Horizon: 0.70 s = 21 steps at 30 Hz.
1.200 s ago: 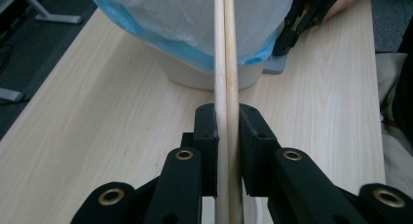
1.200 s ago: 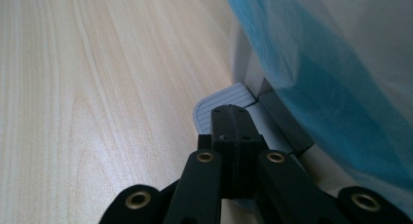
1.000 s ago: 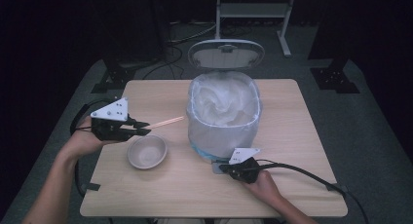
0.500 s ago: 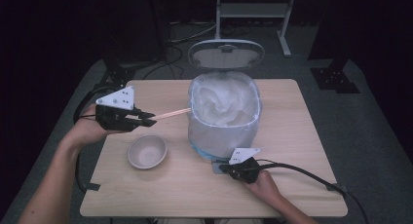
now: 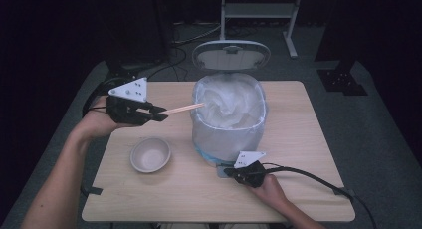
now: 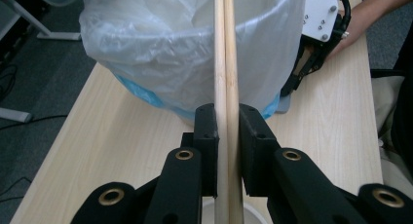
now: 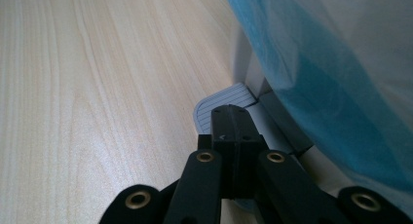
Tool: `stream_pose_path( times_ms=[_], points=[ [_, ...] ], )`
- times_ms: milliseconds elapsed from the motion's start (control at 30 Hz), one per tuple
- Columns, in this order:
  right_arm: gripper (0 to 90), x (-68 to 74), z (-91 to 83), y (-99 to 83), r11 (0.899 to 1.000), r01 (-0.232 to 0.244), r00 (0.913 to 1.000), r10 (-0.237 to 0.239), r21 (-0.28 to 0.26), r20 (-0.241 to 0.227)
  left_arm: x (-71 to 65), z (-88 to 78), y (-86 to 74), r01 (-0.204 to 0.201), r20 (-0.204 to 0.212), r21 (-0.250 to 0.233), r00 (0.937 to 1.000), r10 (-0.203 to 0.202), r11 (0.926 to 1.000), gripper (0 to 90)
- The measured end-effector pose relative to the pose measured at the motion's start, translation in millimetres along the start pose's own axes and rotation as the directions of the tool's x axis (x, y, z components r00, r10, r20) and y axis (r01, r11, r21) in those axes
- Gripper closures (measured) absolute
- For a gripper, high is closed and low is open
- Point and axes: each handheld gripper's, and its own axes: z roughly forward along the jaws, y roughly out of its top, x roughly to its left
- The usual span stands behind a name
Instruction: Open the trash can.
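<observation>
A pair of wooden chopsticks (image 5: 181, 108) is clamped in my left gripper (image 5: 159, 114), which is shut on them. The sticks lie nearly level and their tips reach the rim of the lined waste bin (image 5: 229, 119). In the left gripper view the chopsticks (image 6: 225, 63) run straight up between the jaws of the left gripper (image 6: 226, 117) toward the bin's clear bag (image 6: 160, 44). My right gripper (image 5: 229, 171) sits low at the bin's front, shut, its closed jaws resting on the grey ribbed pedal (image 7: 219, 104). The bin's lid (image 5: 231, 55) stands open.
An empty beige bowl (image 5: 150, 155) sits on the wooden table (image 5: 308, 139) left of the bin, below the left gripper. A cable (image 5: 308, 175) trails from the right gripper off the table's right front corner. Dark floor and a metal stand lie behind.
My left gripper has risen and moved away from the bowl toward the bin with the chopsticks, whose tips now reach the bin's rim. The right gripper has stayed put.
</observation>
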Motion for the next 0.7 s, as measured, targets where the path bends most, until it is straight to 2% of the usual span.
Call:
stream_pose_path(
  times_ms=[233,700],
  points=[
    [90.0,0.8,-0.1,-0.1,1.0,0.0,1.0,0.0,-0.001,0.001,3.5,7.2,15.0,-0.005,0.002,0.009,1.0,0.005,0.9999,79.7],
    [90.0,1.4,-0.2,-0.5,1.0,0.01,0.9999,-0.01,-0.003,0.007,10.3,23.1,33.6,-0.01,0.014,0.04,0.9999,0.01,0.9991,79.7]
  ],
)
